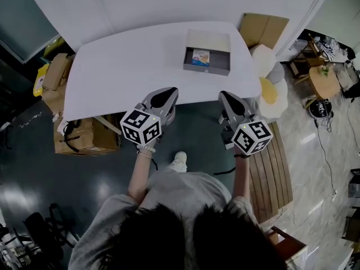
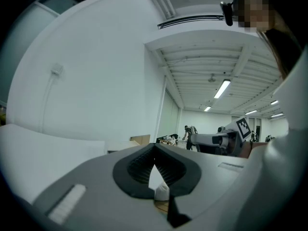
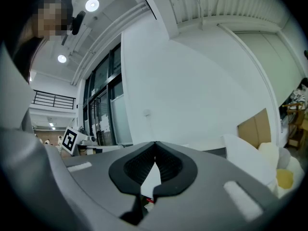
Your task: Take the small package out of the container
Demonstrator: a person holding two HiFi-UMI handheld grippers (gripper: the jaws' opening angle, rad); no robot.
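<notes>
A grey open container (image 1: 208, 66) stands on the white table (image 1: 124, 66), right of the middle. Inside it lies a small blue and orange package (image 1: 200, 57). My left gripper (image 1: 169, 93) hangs just off the table's near edge, shut, with nothing in it. My right gripper (image 1: 225, 96) is level with it, at the near edge below the container, also shut and empty. In the left gripper view the left gripper (image 2: 154, 146) has its jaws meeting at the tip, and the right gripper's marker cube (image 2: 244, 125) shows beyond. In the right gripper view the right gripper (image 3: 155, 144) likewise has its jaws together.
Cardboard boxes (image 1: 84, 135) sit under and beside the table's left end. A white and yellow cushion pile (image 1: 271, 80) and a flat carton (image 1: 263, 28) lie off its right end. A wooden slatted bench (image 1: 275, 170) runs along my right. My shoe (image 1: 179, 161) is on the dark floor.
</notes>
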